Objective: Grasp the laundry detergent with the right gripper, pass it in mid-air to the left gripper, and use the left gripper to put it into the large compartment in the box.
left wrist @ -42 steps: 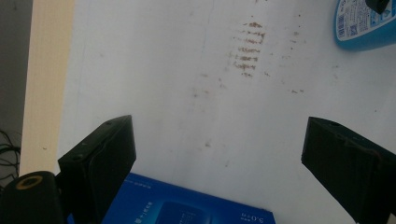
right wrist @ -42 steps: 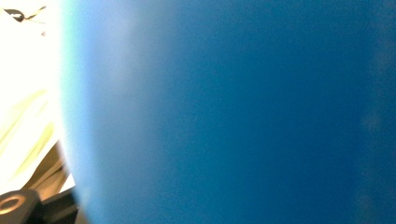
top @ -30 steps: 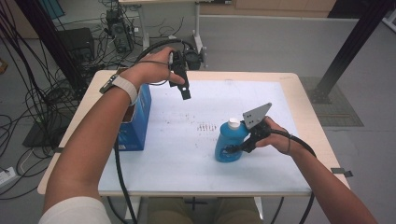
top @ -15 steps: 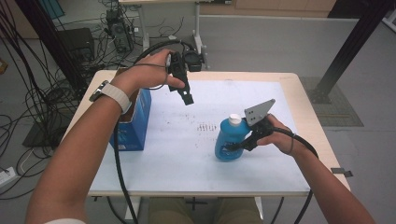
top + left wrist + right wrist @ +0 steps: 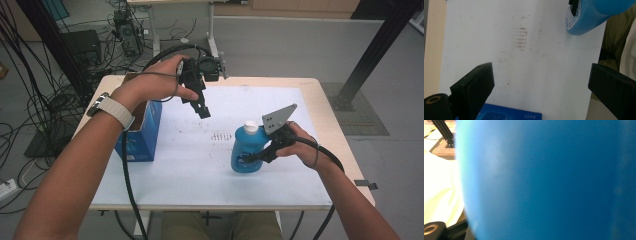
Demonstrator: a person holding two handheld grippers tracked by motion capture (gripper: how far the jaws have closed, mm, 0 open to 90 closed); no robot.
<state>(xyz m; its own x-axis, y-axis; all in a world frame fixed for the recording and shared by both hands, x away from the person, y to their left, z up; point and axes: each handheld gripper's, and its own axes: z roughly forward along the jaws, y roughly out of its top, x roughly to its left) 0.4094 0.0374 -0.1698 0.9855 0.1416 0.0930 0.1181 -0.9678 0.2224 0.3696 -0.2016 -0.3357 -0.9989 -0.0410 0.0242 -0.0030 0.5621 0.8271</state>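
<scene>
Overhead: white table [image 5: 200, 175] carries my work. Blue box [image 5: 142, 132] stands at its left edge. Blue bottle [image 5: 246, 150], white-capped, upright right of centre, clamped at body by my right gripper [image 5: 247, 159], jaws pressed on its sides. My left gripper [image 5: 204, 111] hangs above table near box, jaws spread wide, having just opened further, nothing between them.

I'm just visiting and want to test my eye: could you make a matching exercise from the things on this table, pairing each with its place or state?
Things:
1. blue plastic bottle with white cap
2. blue cardboard box
3. left hand-held gripper
4. right hand-held gripper

States:
A. jaws wide apart, nothing between them
B. at the table's left edge
C. clamped on the bottle
D. upright, gripped

Pairs: 1-D, 2-B, 3-A, 4-C
</scene>
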